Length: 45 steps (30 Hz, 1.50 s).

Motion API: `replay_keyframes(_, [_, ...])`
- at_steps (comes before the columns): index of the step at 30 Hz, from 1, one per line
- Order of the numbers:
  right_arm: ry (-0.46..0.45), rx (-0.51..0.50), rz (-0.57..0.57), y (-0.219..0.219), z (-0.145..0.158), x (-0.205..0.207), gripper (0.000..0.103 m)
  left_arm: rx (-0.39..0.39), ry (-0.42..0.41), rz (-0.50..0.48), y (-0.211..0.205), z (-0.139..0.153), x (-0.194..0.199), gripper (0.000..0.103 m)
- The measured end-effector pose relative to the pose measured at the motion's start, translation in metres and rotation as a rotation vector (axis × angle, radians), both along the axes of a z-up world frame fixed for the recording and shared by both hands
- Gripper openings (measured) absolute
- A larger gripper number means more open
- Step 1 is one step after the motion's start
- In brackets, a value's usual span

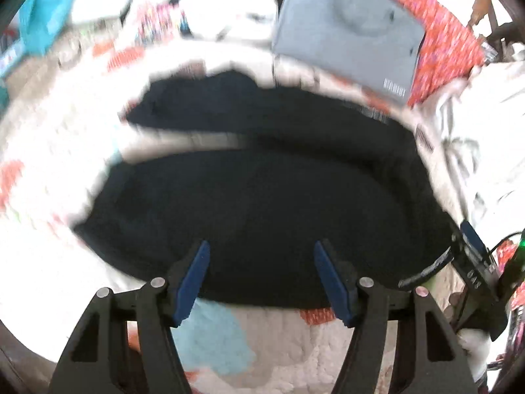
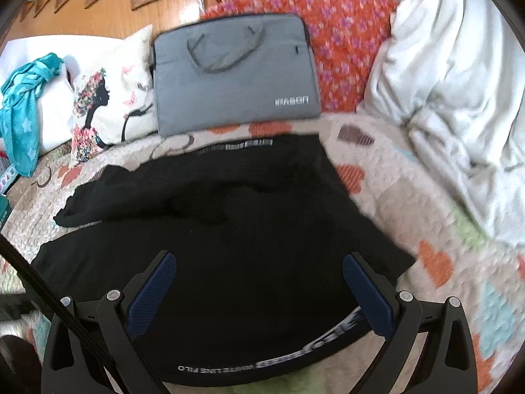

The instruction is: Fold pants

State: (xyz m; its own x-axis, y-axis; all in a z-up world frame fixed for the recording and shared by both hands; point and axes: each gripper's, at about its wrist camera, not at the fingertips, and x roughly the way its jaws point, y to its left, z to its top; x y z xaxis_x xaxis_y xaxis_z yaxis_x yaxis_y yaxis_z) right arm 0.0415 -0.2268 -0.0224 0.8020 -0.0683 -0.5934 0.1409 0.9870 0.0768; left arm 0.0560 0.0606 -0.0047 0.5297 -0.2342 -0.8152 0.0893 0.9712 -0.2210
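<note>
Black pants [image 1: 262, 203] lie spread on a patterned quilt [image 1: 49, 170], the two legs running to the left with a strip of quilt between them. In the right wrist view the pants [image 2: 229, 236] fill the middle, and the lettered waistband [image 2: 295, 358] curves along the near edge. My left gripper [image 1: 261, 256] is open and empty, its blue pads just above the near edge of the lower leg. My right gripper [image 2: 259, 266] is open and empty, its fingers straddling the waist part of the pants. The other gripper [image 1: 475, 262] shows at the right edge of the left wrist view.
A grey laptop bag [image 2: 233, 75] lies just beyond the pants. An orange floral cloth [image 2: 344, 32] and a white duvet [image 2: 452, 98] are to the right. A printed pillow [image 2: 108, 98] and a teal cloth [image 2: 23, 105] are at the left. Wooden stairs [image 2: 98, 6] stand behind.
</note>
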Motion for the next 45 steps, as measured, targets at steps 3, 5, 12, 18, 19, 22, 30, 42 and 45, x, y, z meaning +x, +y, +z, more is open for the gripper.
replay_keyframes(3, [0.006, 0.019, 0.061, -0.015, 0.021, 0.01, 0.103, 0.055, -0.06, 0.008, 0.02, 0.03, 0.025, 0.07])
replay_keyframes(5, [0.044, 0.073, 0.122, -0.03, 0.034, 0.03, 0.103, 0.072, -0.073, 0.024, 0.037, 0.041, 0.052, 0.074])
replay_keyframes(12, [0.226, 0.12, 0.114, -0.083, 0.043, 0.14, 0.101, 0.045, -0.015, 0.046, 0.091, 0.027, 0.168, 0.074])
replay_keyframes(18, [0.322, 0.175, 0.128, -0.111, 0.02, 0.234, 0.098, 0.016, 0.073, 0.065, 0.115, -0.029, 0.237, 0.074])
replay_keyframes(19, [0.333, 0.17, 0.151, -0.11, 0.018, 0.249, 0.098, -0.004, 0.09, 0.065, 0.117, -0.036, 0.244, 0.074])
replay_keyframes(22, [0.377, 0.145, 0.236, -0.1, 0.008, 0.282, 0.098, -0.074, 0.125, 0.071, 0.125, -0.056, 0.262, 0.074])
replay_keyframes(30, [0.492, 0.028, 0.409, -0.062, -0.035, 0.325, 0.096, -0.115, 0.101, -0.013, 0.105, -0.065, 0.29, 0.092])
replay_keyframes(42, [0.442, 0.044, 0.498, -0.04, -0.021, 0.301, 0.017, 0.071, 0.046, -0.094, 0.069, -0.047, 0.279, 0.011])
replay_keyframes(45, [0.414, 0.035, 0.478, -0.039, -0.009, 0.29, 0.015, 0.064, -0.005, -0.06, 0.076, -0.026, 0.27, 0.011])
